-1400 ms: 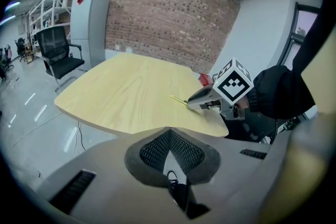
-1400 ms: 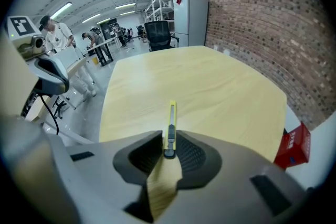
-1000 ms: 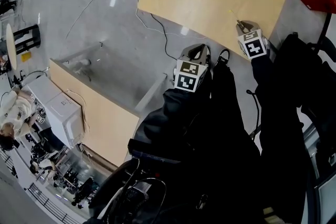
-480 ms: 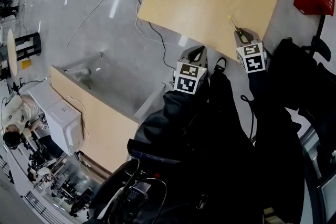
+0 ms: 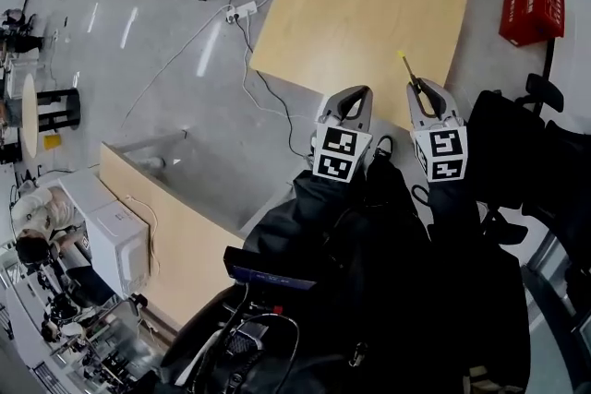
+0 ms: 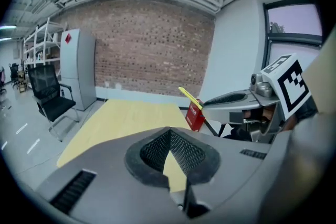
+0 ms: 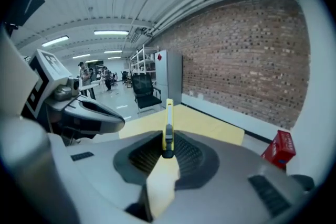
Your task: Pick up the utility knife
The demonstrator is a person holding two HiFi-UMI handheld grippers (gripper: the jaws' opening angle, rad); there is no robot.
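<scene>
Overhead, we see the yellow utility knife (image 5: 406,67) clamped in the right gripper (image 5: 420,89). Its thin body runs straight on from the jaws, its long axis in line with theirs, and its free end points away from us over the near edge of the wooden table (image 5: 360,5). In the right gripper view the knife (image 7: 168,126) stands between the two ribbed pads. Its dark end is pinched where they meet and its yellow length juts forward. The jaws are closed on it, with no slack that we can make out on either side.

The left gripper (image 5: 355,97) hangs just beside the right, off the table's near edge above the grey floor (image 5: 185,60). Its jaws are drawn together at the tips with nothing between them, and only a sliver of table top shows through the slit below. From the left gripper view the knife (image 6: 190,97) lies to the right and slants upward, with a red box (image 6: 195,116) behind it.

We judge the knife to be off the table top and the pick-up done or all but done, with the right hand alone carrying it. Because the knife is held at one end, its long forward reach could let it pivot in the pads if the gripper tilts sharply
</scene>
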